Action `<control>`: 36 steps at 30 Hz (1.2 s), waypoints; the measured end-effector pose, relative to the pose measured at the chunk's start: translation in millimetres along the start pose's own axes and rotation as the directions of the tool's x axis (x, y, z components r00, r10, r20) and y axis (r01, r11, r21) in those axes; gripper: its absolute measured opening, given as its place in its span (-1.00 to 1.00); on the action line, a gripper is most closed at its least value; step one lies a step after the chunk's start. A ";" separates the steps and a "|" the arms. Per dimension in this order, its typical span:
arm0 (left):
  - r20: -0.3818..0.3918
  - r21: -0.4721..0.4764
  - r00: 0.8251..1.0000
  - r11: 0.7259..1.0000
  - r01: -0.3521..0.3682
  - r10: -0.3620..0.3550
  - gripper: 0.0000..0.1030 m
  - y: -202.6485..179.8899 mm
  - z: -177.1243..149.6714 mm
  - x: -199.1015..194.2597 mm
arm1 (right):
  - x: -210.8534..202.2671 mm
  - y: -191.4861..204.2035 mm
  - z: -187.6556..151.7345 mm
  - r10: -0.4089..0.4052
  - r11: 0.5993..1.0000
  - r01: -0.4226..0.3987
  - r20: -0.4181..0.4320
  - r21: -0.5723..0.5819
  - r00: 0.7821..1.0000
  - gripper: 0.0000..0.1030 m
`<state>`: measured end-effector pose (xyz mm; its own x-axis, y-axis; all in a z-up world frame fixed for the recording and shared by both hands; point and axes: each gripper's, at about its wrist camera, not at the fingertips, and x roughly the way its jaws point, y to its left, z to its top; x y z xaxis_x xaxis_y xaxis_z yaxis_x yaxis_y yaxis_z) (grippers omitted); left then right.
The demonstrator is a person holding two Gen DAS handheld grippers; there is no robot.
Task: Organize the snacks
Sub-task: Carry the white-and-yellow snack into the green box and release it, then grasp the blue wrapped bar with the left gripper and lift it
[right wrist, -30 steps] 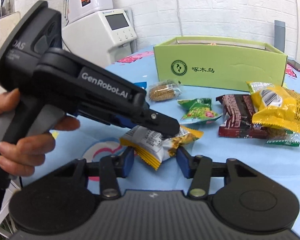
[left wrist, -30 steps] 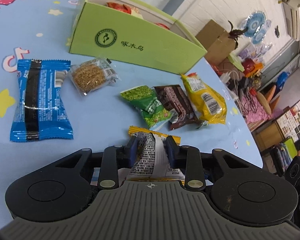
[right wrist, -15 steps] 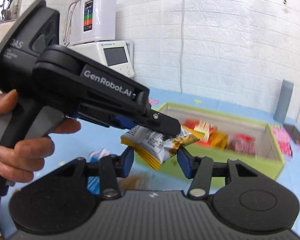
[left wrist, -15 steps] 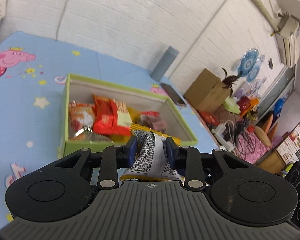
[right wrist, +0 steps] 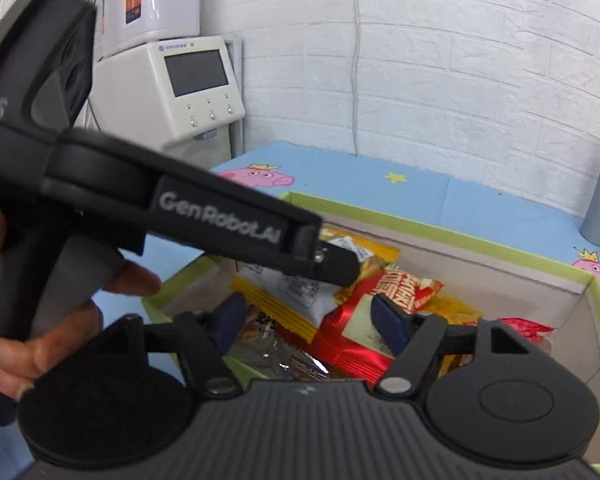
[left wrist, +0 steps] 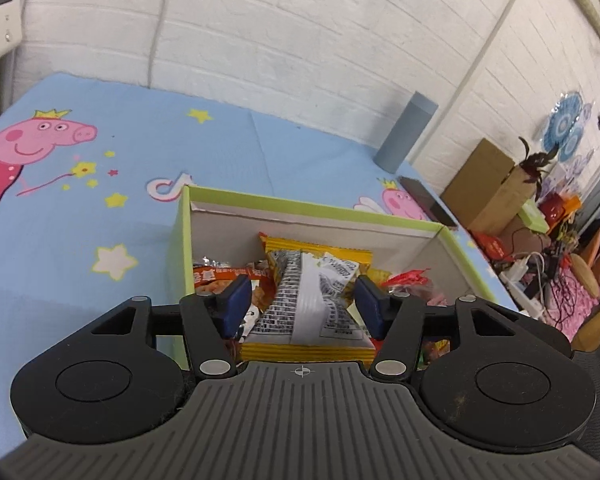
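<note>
A yellow-and-white snack packet hangs over the open green box, between the blue pads of my left gripper. Its jaws are opening and the pads stand clear of the wrapper. In the right wrist view the same packet tilts down into the box, above a red packet and other snacks. My right gripper is over the box too, its jaws opening, and its pads touch nothing. The left gripper's finger crosses above the packet.
A hand holds the left gripper's handle at the left. A grey cylinder and a dark phone lie behind the box on the blue cartoon tablecloth. A white machine with a screen stands at the wall.
Both grippers rose from the table and travelled over the green box with the packet. Both pairs of jaws have since spread apart, and the packet is no longer pinched.
</note>
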<state>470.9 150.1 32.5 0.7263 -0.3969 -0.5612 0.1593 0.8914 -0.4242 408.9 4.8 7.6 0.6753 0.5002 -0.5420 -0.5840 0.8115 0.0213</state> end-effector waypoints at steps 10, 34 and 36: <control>0.202 -0.003 0.979 1.000 0.014 -0.013 0.35 2.7 -22.8 -125.4 | -106.1 32.5 -38.9 0.029 0.999 -0.032 0.156 0.012 0.987 0.96; -0.161 -0.079 0.986 0.996 -0.044 0.030 -0.46 79.8 -122.8 -106.0 | -19.8 154.2 -95.4 0.140 0.990 -0.140 -0.108 0.013 0.984 0.62; -0.187 -0.094 0.982 0.996 0.010 -0.028 -0.68 81.8 -127.6 -107.2 | -21.8 160.0 -96.0 0.099 0.993 -0.104 -0.099 -0.048 0.990 0.25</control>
<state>320.8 237.6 -32.8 0.5834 -0.4555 -0.6724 0.1031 0.8628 -0.4950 257.5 94.7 -57.9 0.5660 0.5457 -0.6180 -0.6720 0.7396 0.0375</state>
